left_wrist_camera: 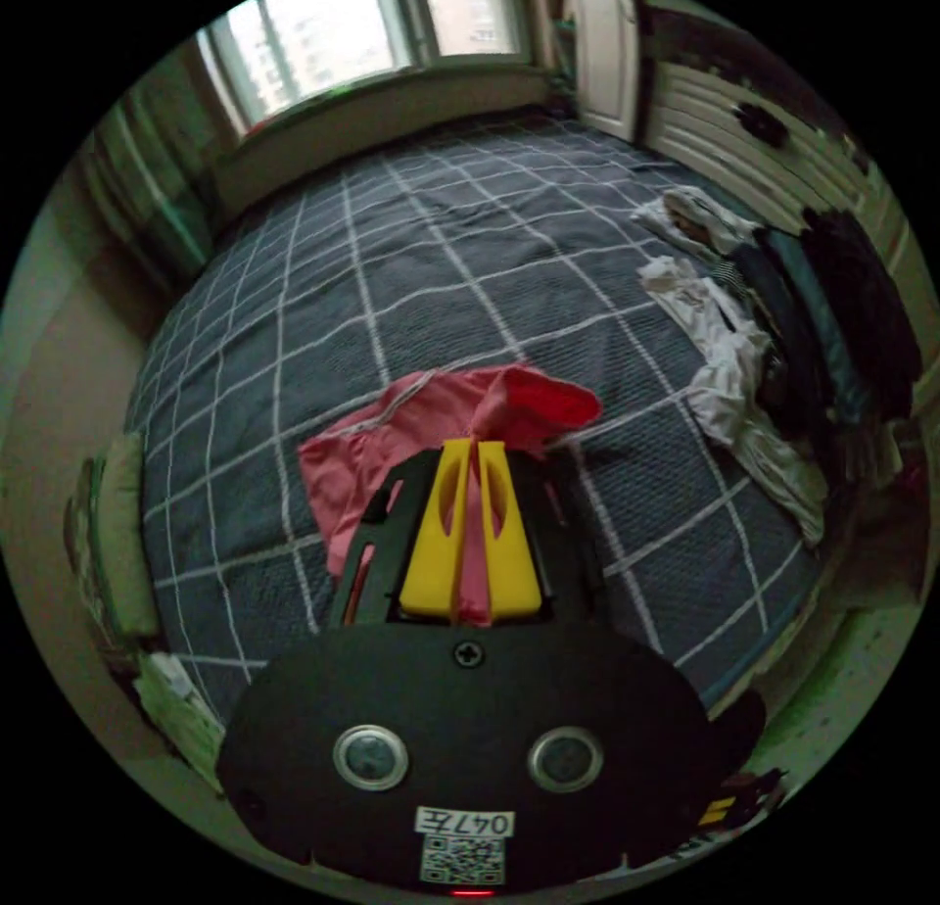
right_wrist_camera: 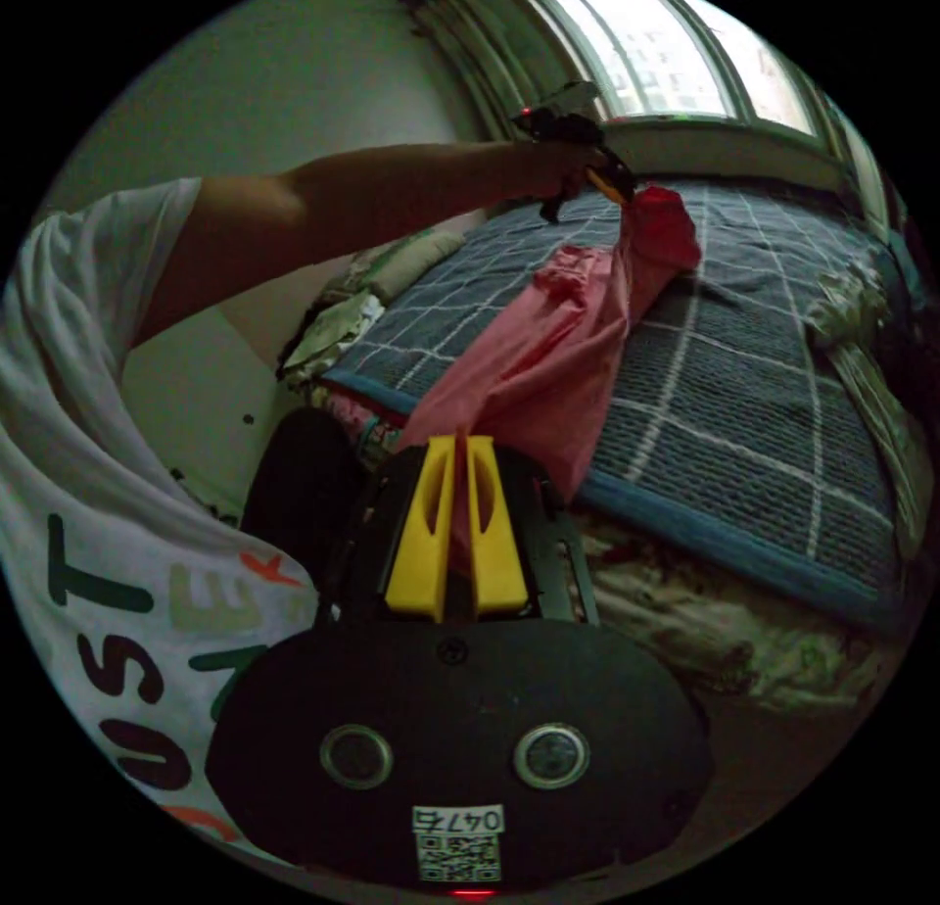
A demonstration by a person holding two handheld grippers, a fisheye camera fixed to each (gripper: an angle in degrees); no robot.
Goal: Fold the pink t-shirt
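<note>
Left gripper (left_wrist_camera: 476,445): yellow jaws pinch a fold of the soft pink t-shirt (left_wrist_camera: 411,435). Right gripper (right_wrist_camera: 453,442): yellow jaws also pinch pink cloth. The shirt hangs stretched btwn both grippers, over the bed edge, w/ one part lying on the bed (left_wrist_camera: 431,249), a dark grey cover w/ white squares. The person's arm (right_wrist_camera: 372,195) reaches across. Farther off, a messy pile of clothes (left_wrist_camera: 734,357) sits by the bed's far side, then a bright window (left_wrist_camera: 362,23).
</note>
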